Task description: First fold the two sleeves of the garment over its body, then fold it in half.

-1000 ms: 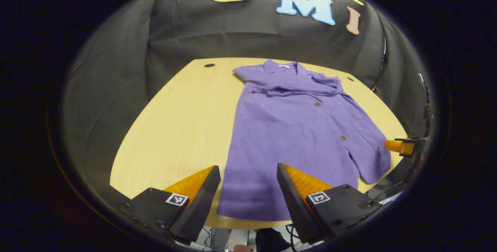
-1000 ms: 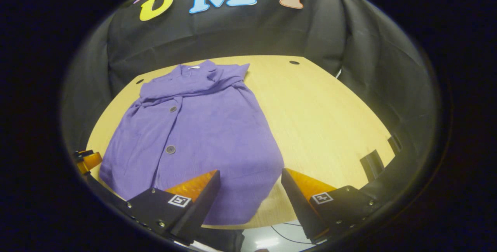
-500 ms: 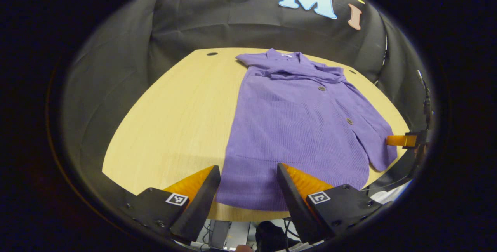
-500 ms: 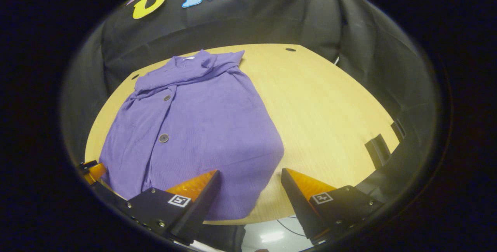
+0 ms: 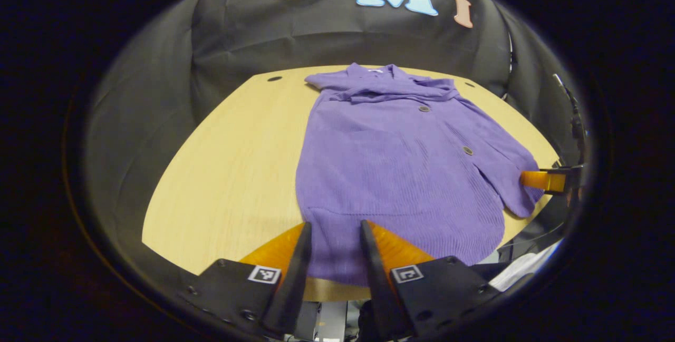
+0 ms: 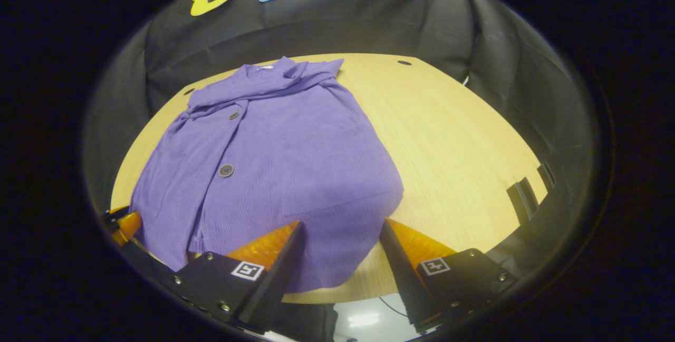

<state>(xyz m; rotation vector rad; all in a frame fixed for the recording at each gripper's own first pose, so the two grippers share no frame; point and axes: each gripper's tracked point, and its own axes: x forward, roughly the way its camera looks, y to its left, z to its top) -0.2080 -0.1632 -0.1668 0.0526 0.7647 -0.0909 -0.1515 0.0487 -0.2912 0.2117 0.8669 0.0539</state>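
Clearly the purple ribbed-knit buttoned garment (image 5: 401,168) lies flat on the pale wooden table (image 5: 232,168), collar toward the black cloth wall and hem at the near edge, where a little of it seems to hang over. Both sleeves look already folded across the chest just below the collar, so the half-fold is probably what remains.

I judge the knit light, soft and limp, with no stiffness: it will drape and sag from whatever points are held, and a single layer could slip out of a shallow pinch. Its ribbed surface should give some grip. The sensible hold is at the two hem corners, taking the full thickness, then carrying both corners evenly toward the collar.

The left gripper (image 5: 333,250) sits at the hem's left part, its fingers drawn close with a fold of cloth between them; whether both press on it I cannot tell. The right gripper (image 6: 340,250) stands spread over the hem's right corner, not yet pinching.
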